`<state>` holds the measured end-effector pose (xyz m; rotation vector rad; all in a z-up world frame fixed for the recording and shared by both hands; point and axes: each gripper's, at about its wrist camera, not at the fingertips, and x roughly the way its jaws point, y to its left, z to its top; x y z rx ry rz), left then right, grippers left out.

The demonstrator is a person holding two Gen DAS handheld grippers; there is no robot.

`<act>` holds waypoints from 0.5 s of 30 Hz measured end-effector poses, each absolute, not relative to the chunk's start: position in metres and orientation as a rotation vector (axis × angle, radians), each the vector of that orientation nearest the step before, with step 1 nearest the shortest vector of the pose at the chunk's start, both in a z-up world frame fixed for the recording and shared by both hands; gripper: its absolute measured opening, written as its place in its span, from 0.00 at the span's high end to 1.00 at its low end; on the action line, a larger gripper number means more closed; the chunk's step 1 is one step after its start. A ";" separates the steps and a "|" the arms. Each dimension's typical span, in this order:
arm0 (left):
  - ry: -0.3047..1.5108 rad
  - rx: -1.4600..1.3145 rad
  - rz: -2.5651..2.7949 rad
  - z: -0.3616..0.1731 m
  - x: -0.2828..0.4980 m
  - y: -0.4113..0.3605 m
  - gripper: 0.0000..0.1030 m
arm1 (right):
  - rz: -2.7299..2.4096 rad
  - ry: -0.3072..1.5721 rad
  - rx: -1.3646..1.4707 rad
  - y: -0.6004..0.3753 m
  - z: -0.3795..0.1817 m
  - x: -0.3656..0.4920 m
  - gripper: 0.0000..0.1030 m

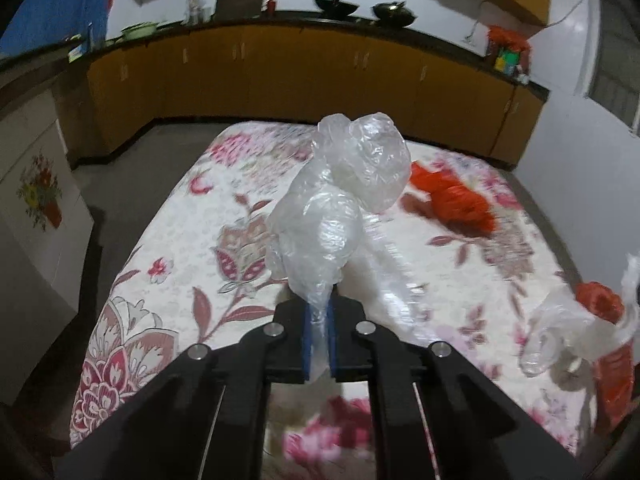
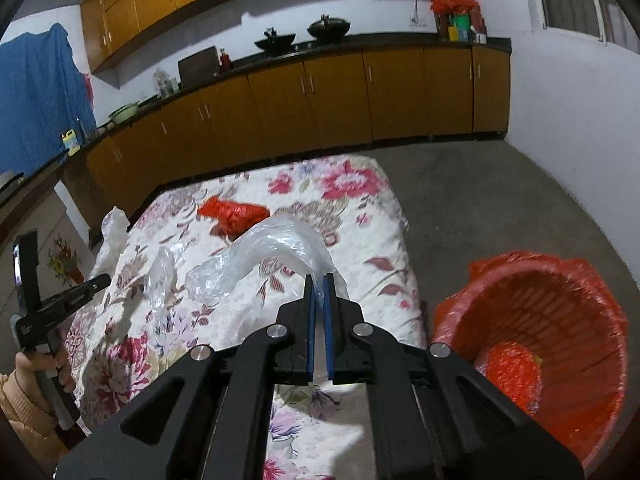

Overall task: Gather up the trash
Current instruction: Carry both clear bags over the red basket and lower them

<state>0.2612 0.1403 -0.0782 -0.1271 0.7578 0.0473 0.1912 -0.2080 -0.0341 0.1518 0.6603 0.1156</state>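
Left gripper (image 1: 320, 328) clamps a clear bag (image 1: 344, 200), hiding the bed (image 1: 168, 248) behind. Right gripper (image 2: 319, 320) pinches another clear wrapper (image 2: 276, 248); the bin (image 2: 560, 320) is cut off.

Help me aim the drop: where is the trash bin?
In the right wrist view, the red-lined trash bin stands on the floor at lower right, beside the flowered table.

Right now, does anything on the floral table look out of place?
Yes: a crumpled red plastic bag and a loose clear plastic wrapper lie on the floral tablecloth, not in the red-lined bin.
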 end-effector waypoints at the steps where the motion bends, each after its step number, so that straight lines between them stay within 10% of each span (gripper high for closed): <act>1: 0.751 -0.124 0.031 -0.074 0.259 0.135 0.93 | 0.103 0.648 0.150 -0.212 -0.029 0.187 0.96; 15: 0.733 -0.059 -0.331 -0.038 0.223 0.001 0.93 | -0.092 0.527 0.137 -0.284 0.020 0.139 0.96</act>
